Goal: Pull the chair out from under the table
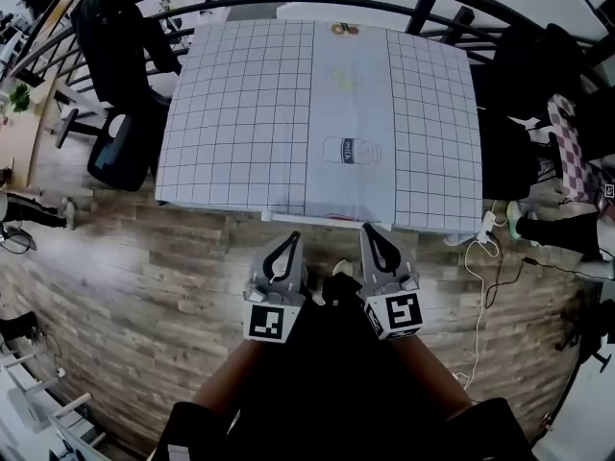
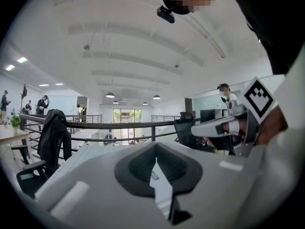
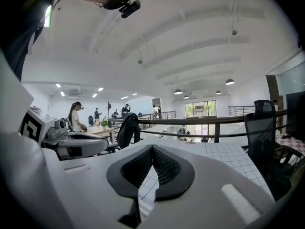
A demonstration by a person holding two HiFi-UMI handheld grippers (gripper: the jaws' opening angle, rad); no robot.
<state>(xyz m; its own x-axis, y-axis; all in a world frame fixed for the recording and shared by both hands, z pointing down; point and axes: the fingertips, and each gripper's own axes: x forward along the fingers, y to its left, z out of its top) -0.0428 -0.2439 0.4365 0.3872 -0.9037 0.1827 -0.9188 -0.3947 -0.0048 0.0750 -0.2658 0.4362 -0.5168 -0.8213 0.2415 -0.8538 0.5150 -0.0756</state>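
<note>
Head view: white chair (image 1: 317, 219) sliver under table (image 1: 240, 113)

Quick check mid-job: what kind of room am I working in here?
Probably an open-plan office on a mezzanine: office chairs, a railing, people at a desk.

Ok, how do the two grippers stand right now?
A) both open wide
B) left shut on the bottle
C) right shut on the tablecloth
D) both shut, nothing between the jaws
D: the left gripper and the right gripper each show jaws together and empty, in front of the table.
</note>
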